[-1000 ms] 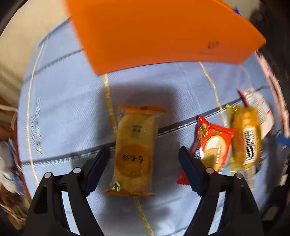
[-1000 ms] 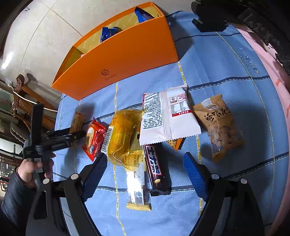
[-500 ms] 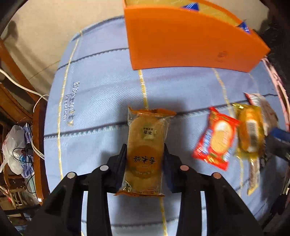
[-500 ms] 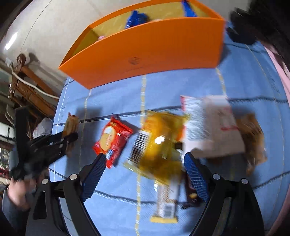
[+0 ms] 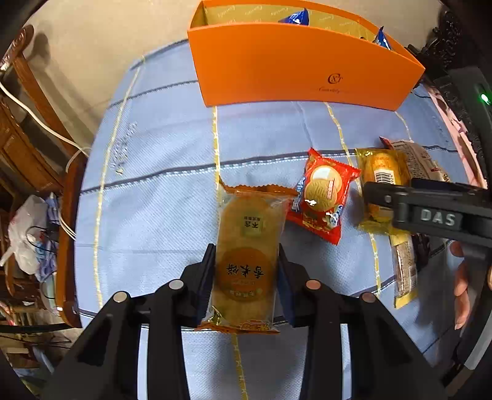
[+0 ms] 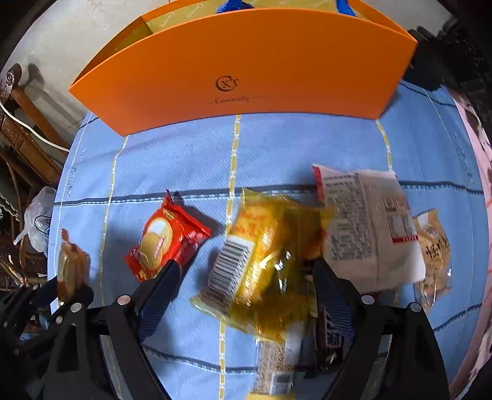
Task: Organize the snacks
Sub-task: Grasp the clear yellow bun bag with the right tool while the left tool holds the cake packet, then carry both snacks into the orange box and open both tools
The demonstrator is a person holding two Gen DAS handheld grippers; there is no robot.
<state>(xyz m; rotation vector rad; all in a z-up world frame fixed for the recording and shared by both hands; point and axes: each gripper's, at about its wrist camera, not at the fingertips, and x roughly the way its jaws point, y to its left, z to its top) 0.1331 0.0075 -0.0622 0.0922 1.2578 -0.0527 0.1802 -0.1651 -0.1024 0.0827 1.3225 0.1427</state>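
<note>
My left gripper [image 5: 246, 274] has just squeezed in on the orange cookie pack [image 5: 247, 261]. Its jaws press on both long sides of the pack, and I hold the pack up above the blue tablecloth [image 5: 160, 215]. From the other camera I see this same pack at the far left, standing up in the gripper.

My right gripper [image 6: 246, 295] is wide open and holds nothing. Its jaws hang over the yellow cake pack [image 6: 261, 258], one on each side, not touching it. Under that pack lie a long sesame bar [image 6: 273, 363] and a dark chocolate bar [image 6: 330, 338].

Just left of the yellow pack lies the red biscuit pack [image 6: 167, 243], flat on the cloth. To the right sits a white snack bag [image 6: 366, 227], a bit blurred, and past it a tan nut bag [image 6: 435, 252].

Farther back stands the orange box [image 6: 246, 70], open at the top. Some blue wrappers [image 5: 295, 18] poke up inside it.
</note>
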